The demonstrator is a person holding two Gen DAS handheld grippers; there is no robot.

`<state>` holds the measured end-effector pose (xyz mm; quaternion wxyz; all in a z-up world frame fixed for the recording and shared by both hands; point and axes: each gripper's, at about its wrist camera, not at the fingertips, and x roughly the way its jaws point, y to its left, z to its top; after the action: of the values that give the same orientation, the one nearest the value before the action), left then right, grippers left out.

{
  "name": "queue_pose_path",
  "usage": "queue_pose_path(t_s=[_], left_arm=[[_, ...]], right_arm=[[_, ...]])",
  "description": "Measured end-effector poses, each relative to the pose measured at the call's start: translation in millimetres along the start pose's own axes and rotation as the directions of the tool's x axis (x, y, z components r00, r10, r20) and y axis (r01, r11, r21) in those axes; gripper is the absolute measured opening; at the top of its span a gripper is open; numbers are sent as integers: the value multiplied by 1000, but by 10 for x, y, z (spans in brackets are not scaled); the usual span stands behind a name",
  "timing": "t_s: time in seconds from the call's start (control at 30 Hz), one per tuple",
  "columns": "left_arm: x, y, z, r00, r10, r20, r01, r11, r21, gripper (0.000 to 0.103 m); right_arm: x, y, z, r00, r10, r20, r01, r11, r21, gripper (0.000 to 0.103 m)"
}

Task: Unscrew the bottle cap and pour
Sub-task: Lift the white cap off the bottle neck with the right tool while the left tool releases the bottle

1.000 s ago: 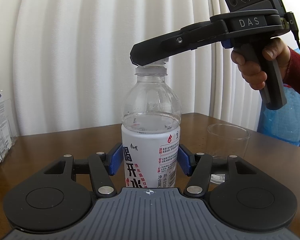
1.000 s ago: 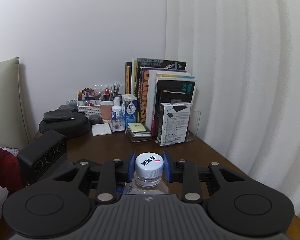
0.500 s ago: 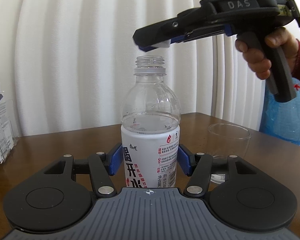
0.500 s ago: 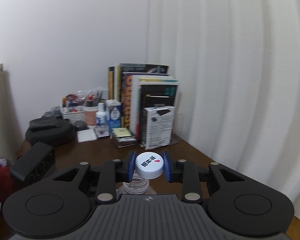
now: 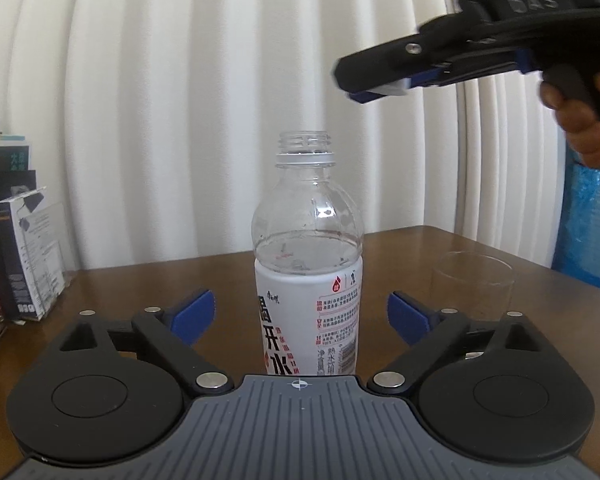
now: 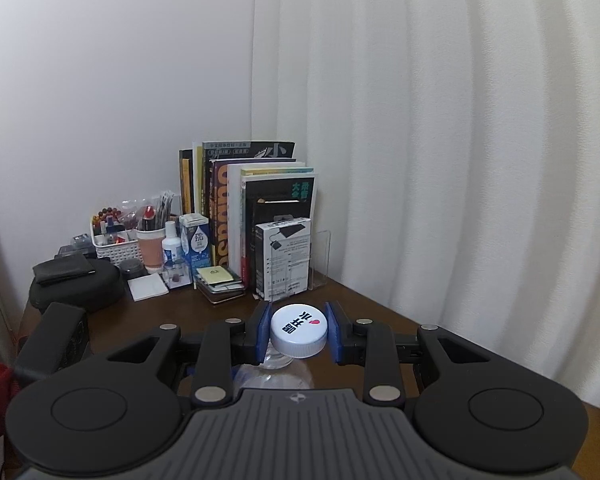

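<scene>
Bottle [image 5: 308, 280], uncapped and partly filled with clear liquid, stands upright on the brown table [image 5: 140, 292], between the pads of the left gripper [image 5: 300, 314]. Those jaws are opening, both blue pads clear of the label. An empty glass [image 5: 473, 286] sits near the bottle's right. Up and to the right, the right gripper [image 6: 298, 332] pinches the white cap [image 6: 298, 330], well clear of the neck.
</scene>
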<state>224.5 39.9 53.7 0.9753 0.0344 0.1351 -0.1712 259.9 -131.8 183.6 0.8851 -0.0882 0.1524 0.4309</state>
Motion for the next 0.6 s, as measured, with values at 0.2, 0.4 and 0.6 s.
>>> queue_pose_path(t_s=[0.2,0.4,0.6], left_arm=[[-144,-57,47,998,58,-8,-58,998,-17,103],[-342,-139,66,996,86,-9,-86,996,-38,103],[-550,-253,6,995,103,-9,-103,993,-63,103]], right_arm=[[-245,158,-111,1000,-31,4,31,999,12,32],[-573,334,-273,997,-82,1,82,996,33,32],[-883,462,-532,990,-143,3,142,986,87,32]])
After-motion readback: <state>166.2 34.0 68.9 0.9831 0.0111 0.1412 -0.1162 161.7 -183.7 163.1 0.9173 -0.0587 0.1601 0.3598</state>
